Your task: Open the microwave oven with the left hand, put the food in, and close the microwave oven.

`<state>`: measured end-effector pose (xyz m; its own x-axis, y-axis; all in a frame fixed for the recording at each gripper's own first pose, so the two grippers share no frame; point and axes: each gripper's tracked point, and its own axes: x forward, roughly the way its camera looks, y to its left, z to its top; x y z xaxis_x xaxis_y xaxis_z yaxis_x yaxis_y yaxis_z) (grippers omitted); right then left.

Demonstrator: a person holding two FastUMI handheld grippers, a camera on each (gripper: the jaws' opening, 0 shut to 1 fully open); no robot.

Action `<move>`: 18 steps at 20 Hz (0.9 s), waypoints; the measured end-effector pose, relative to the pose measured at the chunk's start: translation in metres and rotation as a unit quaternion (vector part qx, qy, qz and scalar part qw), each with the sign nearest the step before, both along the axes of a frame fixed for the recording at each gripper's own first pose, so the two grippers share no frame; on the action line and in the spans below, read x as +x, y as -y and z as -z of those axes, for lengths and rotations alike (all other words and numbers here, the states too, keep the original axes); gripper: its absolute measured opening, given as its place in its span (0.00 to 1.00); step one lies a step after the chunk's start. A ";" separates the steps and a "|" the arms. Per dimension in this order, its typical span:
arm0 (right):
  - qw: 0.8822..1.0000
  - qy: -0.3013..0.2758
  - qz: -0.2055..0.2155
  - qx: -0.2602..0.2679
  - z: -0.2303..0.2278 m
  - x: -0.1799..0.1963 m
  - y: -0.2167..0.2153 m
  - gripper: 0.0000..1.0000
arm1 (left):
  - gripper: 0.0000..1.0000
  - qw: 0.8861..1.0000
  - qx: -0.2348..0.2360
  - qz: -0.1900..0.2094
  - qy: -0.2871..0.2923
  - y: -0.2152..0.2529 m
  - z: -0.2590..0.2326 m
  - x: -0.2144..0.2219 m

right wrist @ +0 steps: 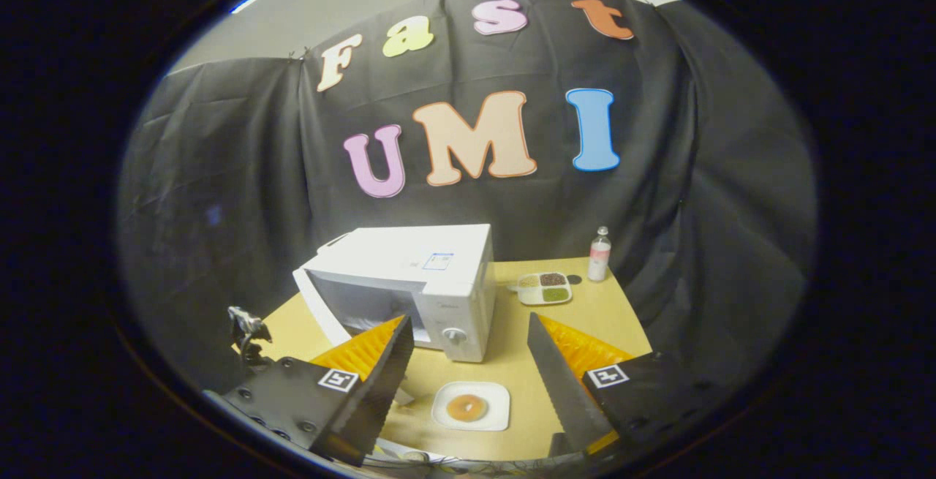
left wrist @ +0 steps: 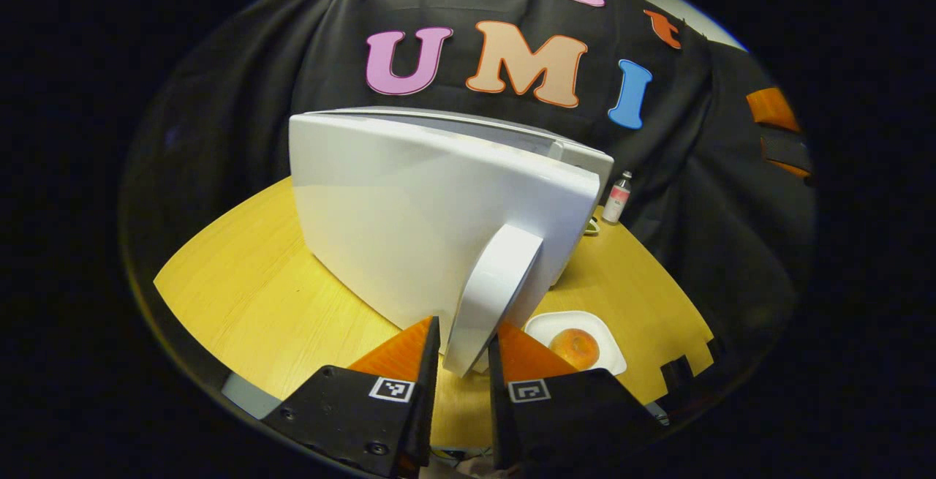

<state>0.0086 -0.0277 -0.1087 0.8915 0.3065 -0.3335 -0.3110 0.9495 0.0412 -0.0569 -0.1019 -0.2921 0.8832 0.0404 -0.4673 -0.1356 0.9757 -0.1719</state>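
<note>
Left claw (left wrist: 463, 351) clamping one door handle (left wrist: 491, 292), right claw (right wrist: 468, 369) spread, one doughnut (right wrist: 467, 407)

The white microwave oven (right wrist: 439, 281) stands mid-table on the yellow wooden table (right wrist: 599, 318), its white door (left wrist: 431, 223) swung partly open to the left and blocking the near-left approach to the cavity. The left hand-held gripper (left wrist: 464, 347) straddles the door's white curved handle (left wrist: 493, 289). Bare tabletop lies near, in front of the oven, broken by a white square plate with a round orange bun (right wrist: 469, 406). To the right, a free lane runs far toward a white divided snack tray (right wrist: 545, 287) and a small clear bottle (right wrist: 599, 254).
</note>
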 end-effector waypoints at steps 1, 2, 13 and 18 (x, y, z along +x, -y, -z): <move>1.000 -0.002 -0.004 0.000 0.002 -0.002 -0.003 0.92 | 0.36 1.000 0.009 -0.008 -0.001 -0.007 -0.001 -0.009; 1.000 -0.003 -0.008 0.000 0.003 -0.005 -0.007 0.97 | 0.38 1.000 0.020 -0.017 -0.003 -0.016 -0.002 -0.017; 0.997 -0.040 -0.059 -0.011 0.044 -0.011 -0.055 0.92 | 0.93 0.992 0.014 -0.122 -0.015 -0.098 -0.016 -0.098; 0.995 -0.075 -0.063 -0.025 0.091 0.003 -0.064 0.92 | 0.93 0.982 0.026 -0.184 -0.022 -0.146 -0.022 -0.135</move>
<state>0.0111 0.0368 -0.1997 0.7857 0.3927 -0.4780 -0.4218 0.9053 0.0505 -0.1917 0.0446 -0.2697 0.7833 0.3788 -0.4929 -0.4875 0.8663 -0.1090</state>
